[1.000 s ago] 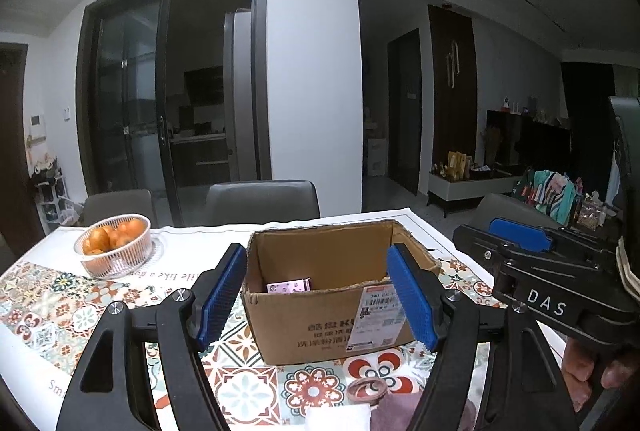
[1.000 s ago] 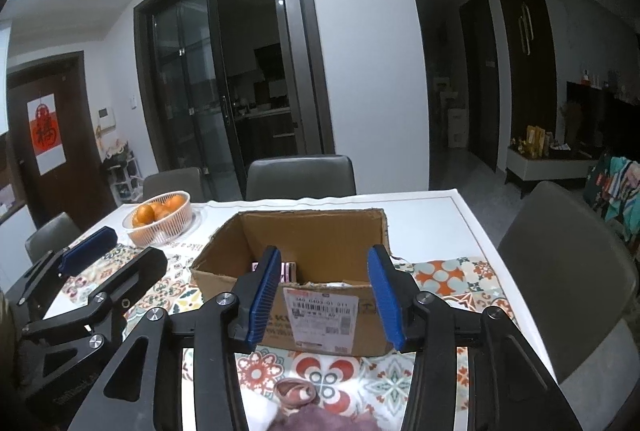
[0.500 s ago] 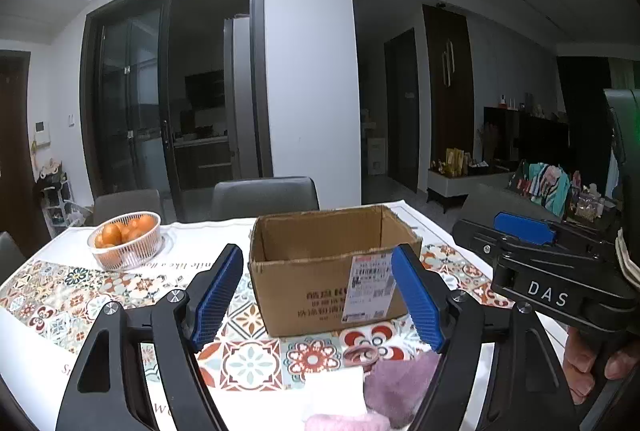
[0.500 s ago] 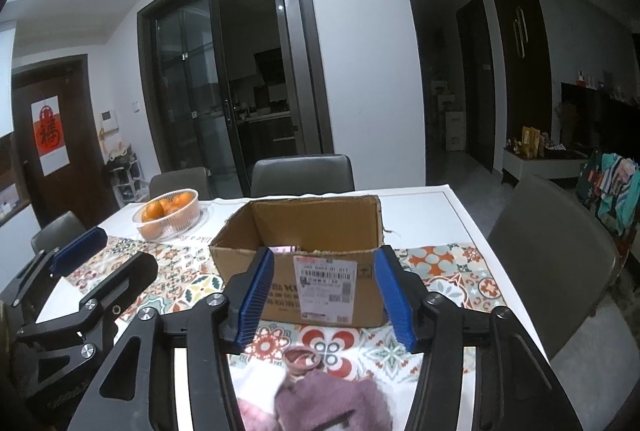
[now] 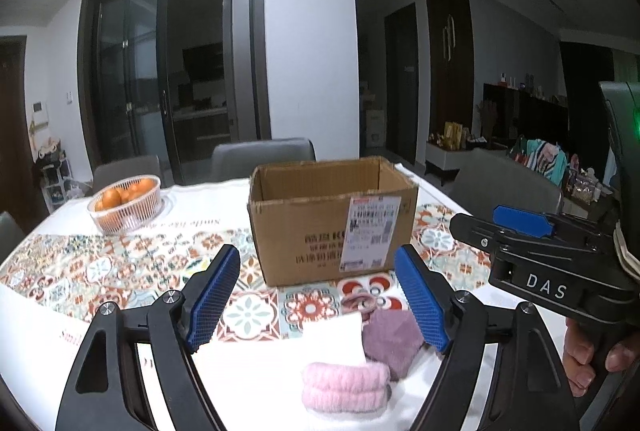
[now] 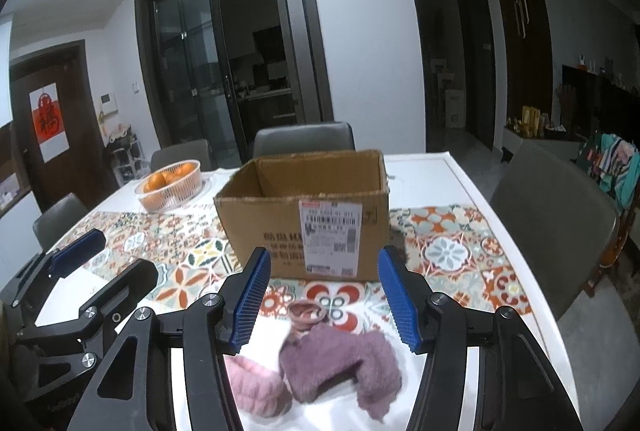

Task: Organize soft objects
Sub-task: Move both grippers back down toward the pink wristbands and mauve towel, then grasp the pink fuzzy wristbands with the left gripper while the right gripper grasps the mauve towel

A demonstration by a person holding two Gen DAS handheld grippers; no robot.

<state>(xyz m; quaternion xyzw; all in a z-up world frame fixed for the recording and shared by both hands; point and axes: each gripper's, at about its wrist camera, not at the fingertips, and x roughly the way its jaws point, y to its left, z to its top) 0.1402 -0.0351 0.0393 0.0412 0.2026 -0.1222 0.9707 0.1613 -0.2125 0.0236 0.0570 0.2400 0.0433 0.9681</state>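
Right wrist view: my right tongs (image 6: 322, 295) and left tongs (image 5: 320, 301) hang wide apart, empty, above the purple cloth (image 6: 344, 363) at the surface's near edge, ready to load the box (image 6: 308, 211).

Pink roll (image 5: 345, 386) lies between open hand-held gripper (image 5: 318, 301) fingers.

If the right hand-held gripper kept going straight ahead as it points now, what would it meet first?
Probably the cardboard box: its labelled front sits between the open fingers of the right hand-held gripper. The purple cloth lies lower, likely under its path.
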